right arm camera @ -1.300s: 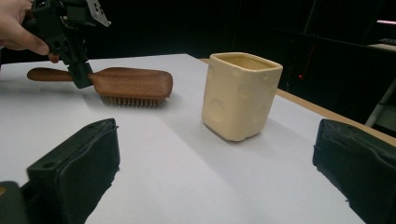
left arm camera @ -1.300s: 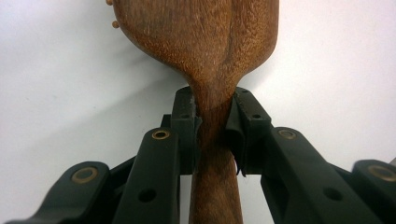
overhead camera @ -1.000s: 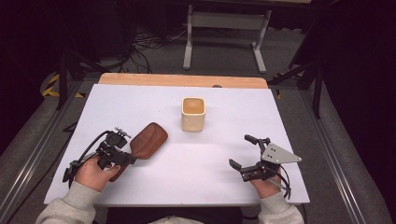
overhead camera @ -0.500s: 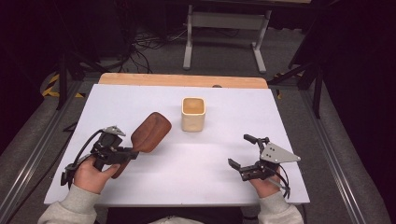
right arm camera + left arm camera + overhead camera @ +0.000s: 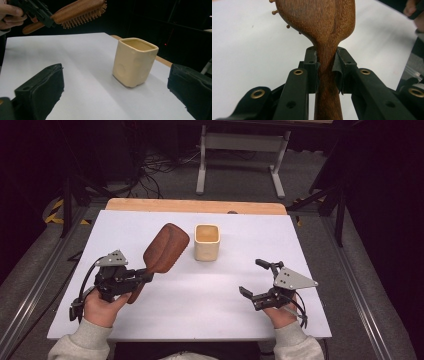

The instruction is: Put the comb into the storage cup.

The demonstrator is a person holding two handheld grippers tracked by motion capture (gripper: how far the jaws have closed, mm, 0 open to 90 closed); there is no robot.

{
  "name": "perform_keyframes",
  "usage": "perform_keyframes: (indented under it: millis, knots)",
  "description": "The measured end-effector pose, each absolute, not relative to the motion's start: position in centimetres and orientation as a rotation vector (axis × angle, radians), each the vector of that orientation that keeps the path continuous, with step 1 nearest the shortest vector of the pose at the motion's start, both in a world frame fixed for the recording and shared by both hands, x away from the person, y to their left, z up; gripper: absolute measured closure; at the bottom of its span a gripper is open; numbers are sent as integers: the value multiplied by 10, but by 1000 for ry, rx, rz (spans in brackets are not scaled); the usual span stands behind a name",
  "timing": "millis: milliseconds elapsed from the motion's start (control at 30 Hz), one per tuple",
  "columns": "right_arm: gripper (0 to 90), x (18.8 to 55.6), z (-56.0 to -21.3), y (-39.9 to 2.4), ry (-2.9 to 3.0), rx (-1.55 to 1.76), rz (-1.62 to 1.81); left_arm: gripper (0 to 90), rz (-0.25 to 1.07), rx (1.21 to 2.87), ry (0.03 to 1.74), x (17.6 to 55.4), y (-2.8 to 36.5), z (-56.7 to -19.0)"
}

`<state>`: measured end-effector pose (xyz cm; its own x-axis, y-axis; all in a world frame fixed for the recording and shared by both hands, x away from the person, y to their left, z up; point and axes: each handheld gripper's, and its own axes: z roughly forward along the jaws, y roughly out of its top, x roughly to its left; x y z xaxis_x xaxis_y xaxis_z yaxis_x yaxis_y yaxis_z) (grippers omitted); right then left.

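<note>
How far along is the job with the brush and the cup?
Done: the left gripper has clamped the brush by its handle and holds it clear of the table, bristles down. In hand: the brush hangs tilted beside the cup. Left: it probably goes into the cup, which looks empty. The right gripper rests on the table, jaws open.

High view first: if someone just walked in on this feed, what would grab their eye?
Most likely the wooden hairbrush, held off the white table left of centre, with the left gripper shut on its neck. Next comes the cream square cup, upright beside the brush head near the table's middle. The right gripper is open, with nothing between its jaws, at the near right.
</note>
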<state>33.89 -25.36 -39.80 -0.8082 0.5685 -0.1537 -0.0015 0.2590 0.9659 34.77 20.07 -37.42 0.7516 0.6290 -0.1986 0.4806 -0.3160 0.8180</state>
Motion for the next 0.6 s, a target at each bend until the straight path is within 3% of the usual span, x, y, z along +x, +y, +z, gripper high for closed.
perform_keyframes:
  millis: [100, 600]
  knots:
    - [14, 341, -394, -247, 2064, 493, 1589, 743, 244, 1920, 781, 342, 199, -372]
    - [23, 349, -375, -225, 2118, 410, 1590, 743, 234, 1800, 603, 342, 176, -372]
